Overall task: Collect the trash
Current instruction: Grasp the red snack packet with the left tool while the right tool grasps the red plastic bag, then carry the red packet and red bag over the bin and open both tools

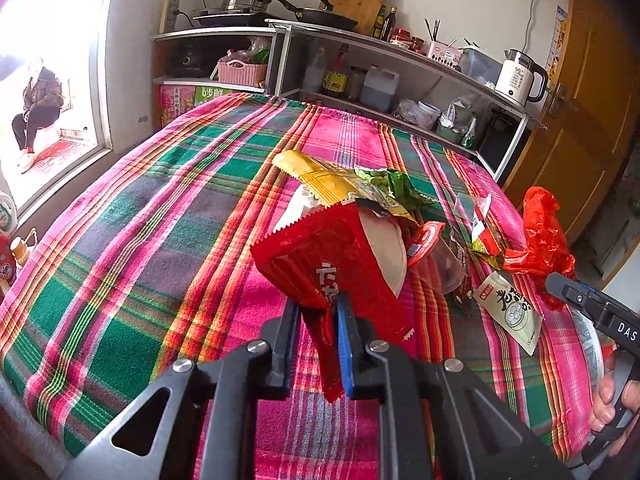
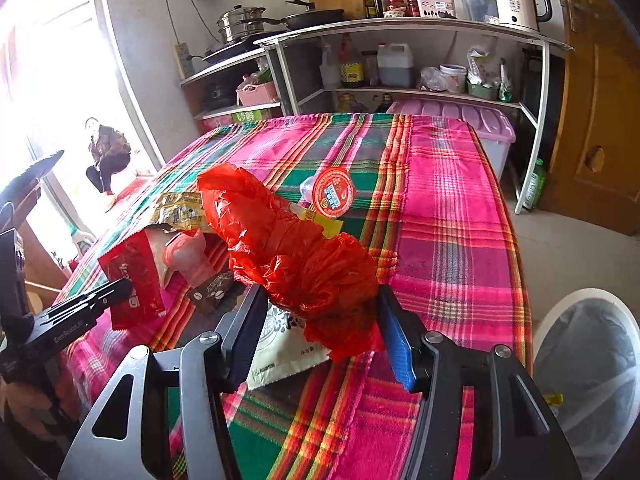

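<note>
Left wrist view: red wrapper [image 1: 320, 264] clamped between the left gripper [image 1: 318, 312] pads, lifted off the plaid cloth [image 1: 140, 220].
Right wrist view: red bag [image 2: 296, 256] bunched between the right gripper [image 2: 320, 320] jaws, which stand half apart; whether they press it, I cannot tell.
Nearby: yellow wrapper [image 1: 320, 176], white sachet [image 1: 510, 312], round lid [image 2: 334, 193].
Floor: bin [image 2: 592, 360] beside the table.

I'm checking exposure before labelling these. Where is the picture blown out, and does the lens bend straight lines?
Left wrist view: the window at far left is washed out white, and the shelf unit bows in a curve. Right wrist view: the same window glares out the left side; the plaid cloth stays sharp and evenly lit.
</note>
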Demonstrator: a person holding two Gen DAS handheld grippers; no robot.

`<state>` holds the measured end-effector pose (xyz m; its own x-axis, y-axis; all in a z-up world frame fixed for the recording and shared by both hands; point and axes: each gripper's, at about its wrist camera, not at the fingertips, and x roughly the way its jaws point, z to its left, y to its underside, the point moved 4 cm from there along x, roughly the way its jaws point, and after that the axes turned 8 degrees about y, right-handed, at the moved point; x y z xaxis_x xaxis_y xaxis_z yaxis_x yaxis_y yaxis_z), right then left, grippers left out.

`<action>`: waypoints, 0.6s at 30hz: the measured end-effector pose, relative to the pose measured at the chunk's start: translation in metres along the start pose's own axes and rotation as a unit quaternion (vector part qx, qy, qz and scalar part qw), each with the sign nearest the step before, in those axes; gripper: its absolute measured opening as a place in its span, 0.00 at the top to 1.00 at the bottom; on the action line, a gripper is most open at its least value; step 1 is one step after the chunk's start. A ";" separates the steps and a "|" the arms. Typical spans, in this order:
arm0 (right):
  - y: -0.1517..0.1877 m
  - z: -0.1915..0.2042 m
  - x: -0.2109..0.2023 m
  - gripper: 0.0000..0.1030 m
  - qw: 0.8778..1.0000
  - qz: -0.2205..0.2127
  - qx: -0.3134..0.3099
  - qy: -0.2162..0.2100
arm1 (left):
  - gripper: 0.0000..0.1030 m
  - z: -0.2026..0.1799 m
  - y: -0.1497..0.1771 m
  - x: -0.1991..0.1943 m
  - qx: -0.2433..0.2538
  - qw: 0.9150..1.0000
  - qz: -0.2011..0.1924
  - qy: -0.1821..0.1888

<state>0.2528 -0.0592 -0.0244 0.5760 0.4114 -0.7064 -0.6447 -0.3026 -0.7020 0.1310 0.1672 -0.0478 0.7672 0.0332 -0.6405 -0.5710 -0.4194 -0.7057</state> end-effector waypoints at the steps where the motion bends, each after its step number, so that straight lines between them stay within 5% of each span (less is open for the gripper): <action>1: 0.001 0.001 -0.003 0.46 1.000 -0.002 0.001 0.000 | 0.84 -0.001 0.001 -0.003 0.000 1.000 0.000 0.002; 18: 0.031 -0.022 -0.055 0.46 0.999 -0.020 0.036 0.013 | 0.86 -0.027 0.008 -0.042 0.023 0.999 -0.019 0.041</action>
<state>0.2121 -0.1099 -0.0088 0.6134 0.3998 -0.6811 -0.6557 -0.2228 -0.7214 0.1025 0.1383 -0.0184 0.8087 -0.0269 -0.5876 -0.5525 -0.3776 -0.7431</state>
